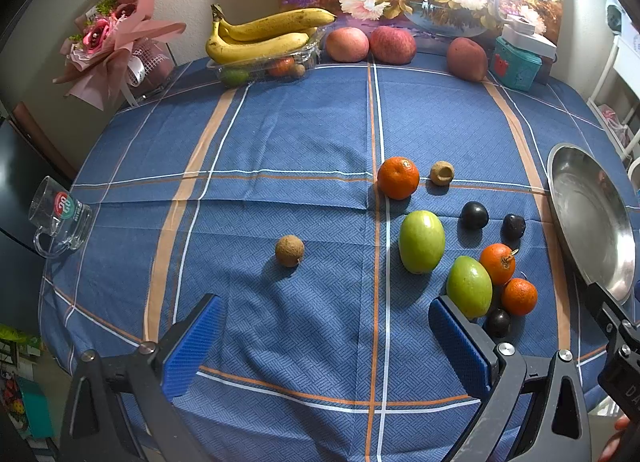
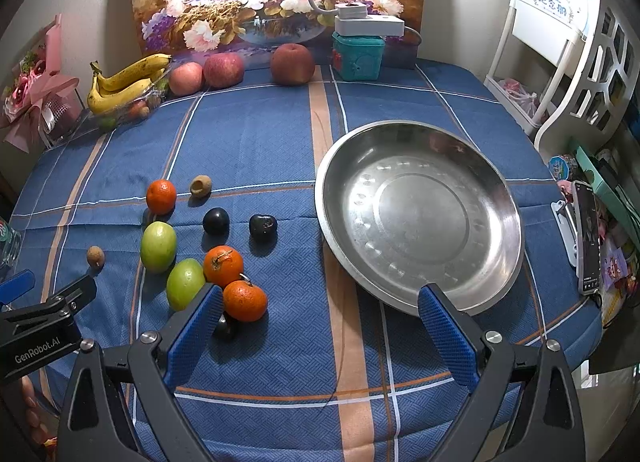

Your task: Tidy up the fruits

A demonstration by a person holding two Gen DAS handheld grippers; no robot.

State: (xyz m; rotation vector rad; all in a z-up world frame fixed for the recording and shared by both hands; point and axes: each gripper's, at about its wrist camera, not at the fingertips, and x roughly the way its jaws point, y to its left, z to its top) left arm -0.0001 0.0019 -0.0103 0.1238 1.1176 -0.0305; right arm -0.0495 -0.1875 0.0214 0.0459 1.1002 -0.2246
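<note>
Both grippers hang above a round table covered by a blue checked tablecloth (image 2: 256, 134), angled steeply down at it. The left gripper (image 1: 326, 342) has its jaws spread wide with nothing between them, only bare cloth. The right gripper (image 2: 320, 338) is likewise spread wide and holds nothing; its left pad partly covers a dark plum at the near edge of the fruit cluster.

The steel dish (image 2: 496, 198) stands empty on the right side of the table, tilted slightly, its near rim just behind the right gripper's right pad.

The loose fruit lies to the left of the dish, apart from it:
- three tangerines: one at the back (image 2: 161, 196), two at the front (image 2: 223, 265) (image 2: 245, 300) touching each other;
- two green fruits (image 2: 158, 246) (image 2: 185, 283), side by side;
- two dark plums (image 2: 216, 221) (image 2: 263, 225) between the tangerines and the dish;
- one longan (image 2: 95, 256) set apart to the left, and an opened longan shell (image 2: 200, 185) beside the back tangerine.

At the far edge: bananas (image 1: 260, 36) on a clear plastic tray (image 1: 264, 66), three apples (image 1: 392, 44), a teal box (image 2: 357, 54). A glass mug (image 1: 60, 216) stands at the left edge.
</note>
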